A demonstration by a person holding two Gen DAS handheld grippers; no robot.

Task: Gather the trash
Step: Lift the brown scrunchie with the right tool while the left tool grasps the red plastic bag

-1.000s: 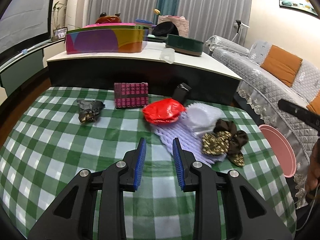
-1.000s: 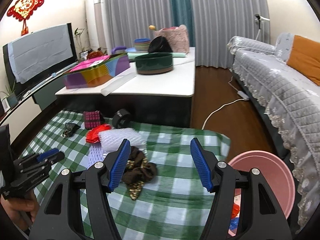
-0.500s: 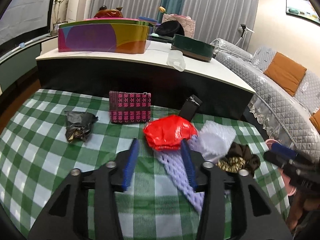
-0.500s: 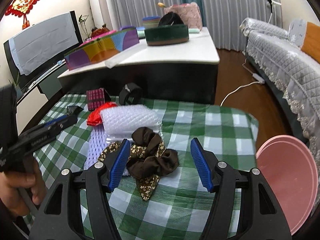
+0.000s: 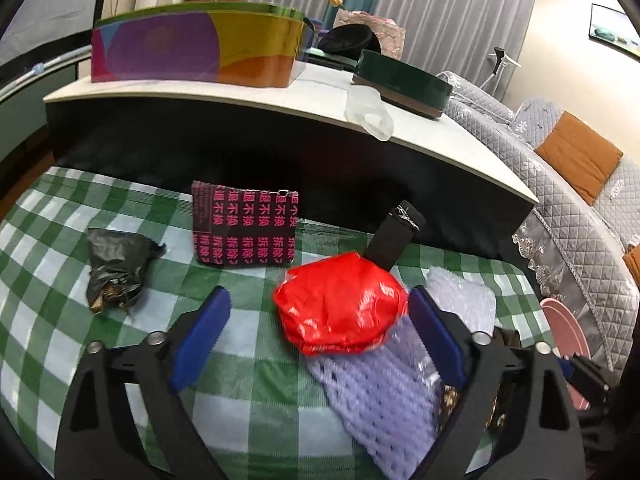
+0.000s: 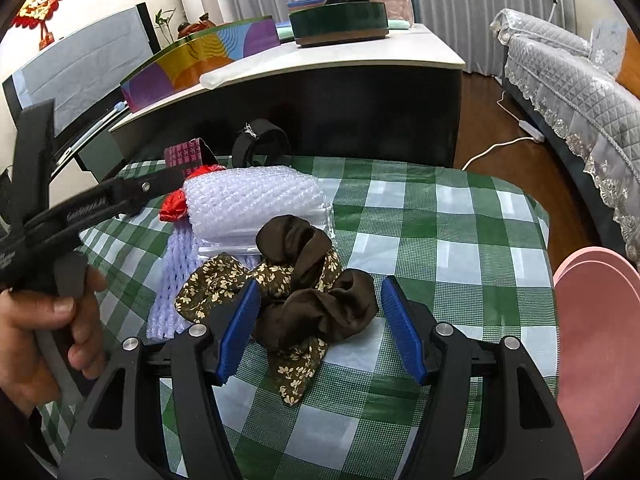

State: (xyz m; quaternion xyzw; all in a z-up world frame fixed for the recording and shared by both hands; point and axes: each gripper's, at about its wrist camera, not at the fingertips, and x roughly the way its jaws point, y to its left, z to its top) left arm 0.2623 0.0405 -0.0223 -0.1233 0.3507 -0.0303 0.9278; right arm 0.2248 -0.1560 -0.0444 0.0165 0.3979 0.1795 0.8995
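You've closed in w/ both: left gripper (image 5: 316, 320) wide apart round red bag (image 5: 340, 304), right gripper (image 6: 320, 324) apart round brown scrunchie (image 6: 316, 280). Foam net (image 5: 376, 392) may snag.

The one clearly readable print is on the black packet (image 5: 245, 227) lying ahead of the left claw (image 5: 316, 332) and a little to its left: rows of pink Chinese characters, among them 退不换 across the upper rows and 拆除 along the lower row, repeated over the whole face. From the right wrist view the same packet (image 6: 185, 155) shows only pink specks too small to read. The left claw's black arm (image 6: 86, 210), reaching in at the left of the right claw (image 6: 320, 324), carries pale lettering along its side, too blurred to make out.
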